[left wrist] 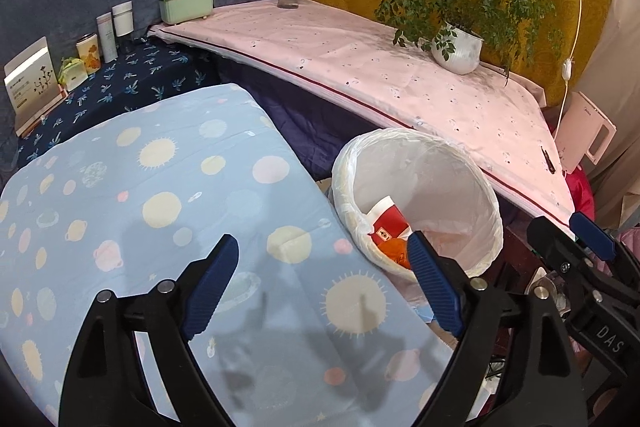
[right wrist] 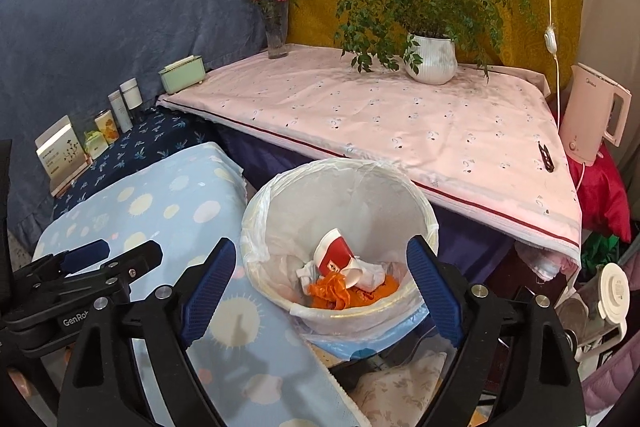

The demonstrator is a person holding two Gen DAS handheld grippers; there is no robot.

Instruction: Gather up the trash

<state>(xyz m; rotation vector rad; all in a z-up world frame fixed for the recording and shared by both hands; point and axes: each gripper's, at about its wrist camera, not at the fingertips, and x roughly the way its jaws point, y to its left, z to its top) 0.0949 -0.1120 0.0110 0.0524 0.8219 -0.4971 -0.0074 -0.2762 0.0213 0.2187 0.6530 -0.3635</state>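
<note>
Trash (right wrist: 344,275) lies at the bottom of the lined bin (right wrist: 420,211) beside the blue dotted cloth (left wrist: 160,187): a red paper cup (right wrist: 330,253), crumpled white paper, an orange bag; all of it looks light, soft and crushable, best pinched at a fold or the cup's rim; left gripper (left wrist: 320,283) and right gripper (right wrist: 320,283) both gape empty; what lies under the heap is hidden, and the clutter below the pink table (right wrist: 400,115) is hard to read.
</note>
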